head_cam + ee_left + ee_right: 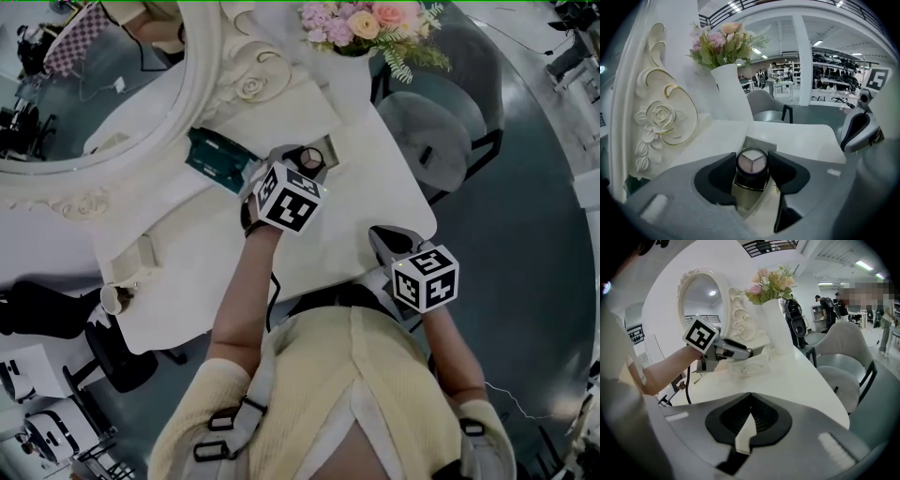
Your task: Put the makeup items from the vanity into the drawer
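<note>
My left gripper (751, 164) is shut on a round dark compact (751, 163) whose clear lid shows three pale powder wedges. The compact hangs just above a small clear drawer box (751, 199) on the white vanity top (797, 136). From the head view the compact (310, 157) sits ahead of the left marker cube, beside the ornate mirror frame. In the right gripper view the left gripper (749, 352) reaches over that clear box (751, 365). My right gripper (750, 397) is shut with nothing in it, near the vanity's front edge (386, 242).
A green box (217, 160) lies by the oval mirror (84, 84). A white vase of flowers (727, 91) stands at the back of the vanity. A grey chair (441, 136) is to the right, past the table edge.
</note>
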Motion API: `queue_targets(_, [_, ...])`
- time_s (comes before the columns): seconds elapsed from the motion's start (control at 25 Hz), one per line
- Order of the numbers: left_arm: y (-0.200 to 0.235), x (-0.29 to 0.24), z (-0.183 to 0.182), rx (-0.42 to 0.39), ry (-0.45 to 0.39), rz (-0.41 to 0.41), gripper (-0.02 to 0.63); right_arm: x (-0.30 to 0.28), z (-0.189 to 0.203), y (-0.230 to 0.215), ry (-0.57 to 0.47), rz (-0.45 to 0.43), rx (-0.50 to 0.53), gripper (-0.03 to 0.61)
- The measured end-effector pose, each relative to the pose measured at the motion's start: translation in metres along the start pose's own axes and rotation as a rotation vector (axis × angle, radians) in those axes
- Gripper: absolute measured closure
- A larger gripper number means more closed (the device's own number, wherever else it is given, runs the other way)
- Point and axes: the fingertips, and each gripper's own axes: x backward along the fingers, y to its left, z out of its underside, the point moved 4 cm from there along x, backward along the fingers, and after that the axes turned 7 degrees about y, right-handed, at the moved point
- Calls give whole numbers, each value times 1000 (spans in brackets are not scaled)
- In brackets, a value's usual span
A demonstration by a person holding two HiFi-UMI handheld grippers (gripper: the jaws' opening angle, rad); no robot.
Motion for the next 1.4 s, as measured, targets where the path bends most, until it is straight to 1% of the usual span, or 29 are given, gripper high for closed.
queue_targets(0.12, [6, -3, 1, 55, 41, 3, 391, 0, 1, -1, -1, 1, -9, 578])
queue_targets(0.2, [7, -5, 0, 72, 53, 5, 391, 0, 0, -1, -3, 1, -12, 578])
queue_targets(0.64, [6, -6, 0, 60, 70, 18, 390, 1, -2, -4, -9, 7, -19, 577])
queue_targets(0.8, [7, -4, -1, 57, 65, 17, 380, 1, -2, -4, -8, 7, -17, 578])
queue_targets(1.16, [4, -2, -2, 37, 46, 13, 380, 0, -2, -2, -10, 0, -16, 577])
queue_targets(1.4, [1, 10, -6, 56, -29, 9, 382, 0, -4, -2, -13, -4, -11, 577])
